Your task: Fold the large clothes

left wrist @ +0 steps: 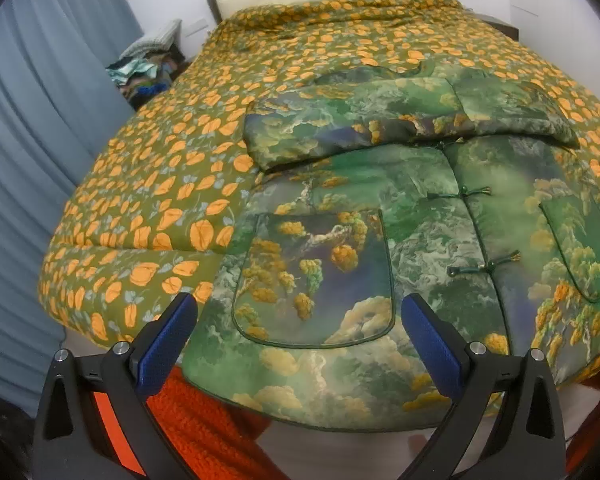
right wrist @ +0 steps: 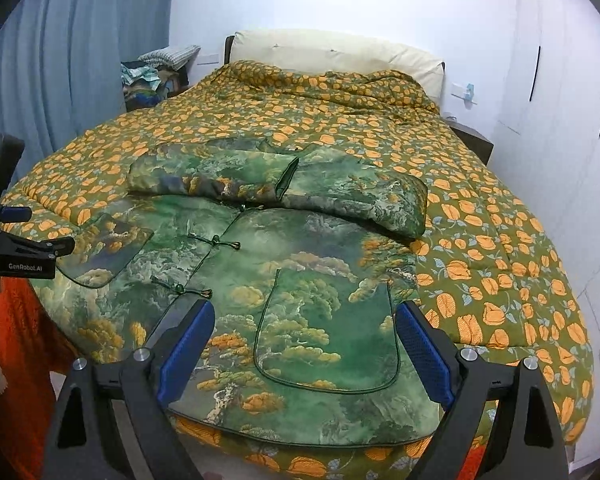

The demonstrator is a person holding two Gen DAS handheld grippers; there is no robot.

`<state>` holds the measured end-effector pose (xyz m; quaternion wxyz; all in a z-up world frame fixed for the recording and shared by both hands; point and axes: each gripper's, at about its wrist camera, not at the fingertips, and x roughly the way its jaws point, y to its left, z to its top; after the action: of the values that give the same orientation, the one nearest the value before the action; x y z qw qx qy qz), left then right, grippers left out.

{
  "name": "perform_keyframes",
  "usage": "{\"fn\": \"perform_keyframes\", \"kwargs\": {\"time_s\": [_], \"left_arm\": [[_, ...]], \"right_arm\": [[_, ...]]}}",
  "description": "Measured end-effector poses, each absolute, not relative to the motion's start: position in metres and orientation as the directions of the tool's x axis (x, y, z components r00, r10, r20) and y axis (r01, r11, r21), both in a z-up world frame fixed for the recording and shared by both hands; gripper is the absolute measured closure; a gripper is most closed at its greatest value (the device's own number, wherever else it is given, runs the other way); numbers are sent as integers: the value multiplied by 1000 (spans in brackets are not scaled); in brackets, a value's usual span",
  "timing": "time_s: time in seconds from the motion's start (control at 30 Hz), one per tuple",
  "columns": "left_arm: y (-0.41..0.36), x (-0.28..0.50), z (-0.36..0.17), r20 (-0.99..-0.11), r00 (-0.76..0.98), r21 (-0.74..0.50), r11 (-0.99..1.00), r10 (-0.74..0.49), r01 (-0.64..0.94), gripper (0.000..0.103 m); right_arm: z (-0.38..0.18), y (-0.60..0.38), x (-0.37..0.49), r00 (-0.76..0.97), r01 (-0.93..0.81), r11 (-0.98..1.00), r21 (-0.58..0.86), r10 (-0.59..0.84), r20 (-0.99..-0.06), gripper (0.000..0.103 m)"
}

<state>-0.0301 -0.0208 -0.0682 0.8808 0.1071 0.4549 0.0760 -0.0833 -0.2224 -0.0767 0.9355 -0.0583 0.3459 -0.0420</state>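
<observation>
Your left gripper (left wrist: 300,334) hangs w/ its tongs wide apart, nothing between them, over the near-left part of the jacket (left wrist: 380,240), just above the left patch pocket (left wrist: 316,280). Your right gripper (right wrist: 306,346) is the same: tongs spread, nothing clamped, over the near-right part of the jacket (right wrist: 260,264), w/ the right pocket (right wrist: 332,336) showing between the blue pads (right wrist: 186,346). Can't tell if either set of pads touches the fabric.

The jacket is a padded green one w/ a cloud-and-tree print. It lies front-up, flat on the quilt (left wrist: 172,168) at the foot of the bed, hem toward you, at the bed's near edge. Both sleeves (right wrist: 204,176) are folded across the chest, one from each side, meeting near the middle and lying over the upper body. Knot buttons (left wrist: 466,192) run down the front, done up.

The quilt (right wrist: 480,240) is olive w/ orange flowers and covers the whole bed. A cream headboard (right wrist: 332,52) stands at the far end, a blue curtain (left wrist: 40,100) on the left, a heap of clothes (right wrist: 156,76) beside it. In the right view your left gripper's body (right wrist: 16,248) shows at the left edge.
</observation>
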Motion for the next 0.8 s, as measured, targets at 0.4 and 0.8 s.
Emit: {"fn": "perform_keyframes", "kwargs": {"time_s": [0.4,0.8], "left_arm": [[-22,-31,-71,-792,566,256,966,228,-31,1],[50,-13,-85,-874,475,91,995,99,-39,1]], "right_arm": [[-79,-229,-83,743,62,990,-130,-133,-656,12],[-80,-299,-78,660,153,988,-38,-131,-739,12]]}}
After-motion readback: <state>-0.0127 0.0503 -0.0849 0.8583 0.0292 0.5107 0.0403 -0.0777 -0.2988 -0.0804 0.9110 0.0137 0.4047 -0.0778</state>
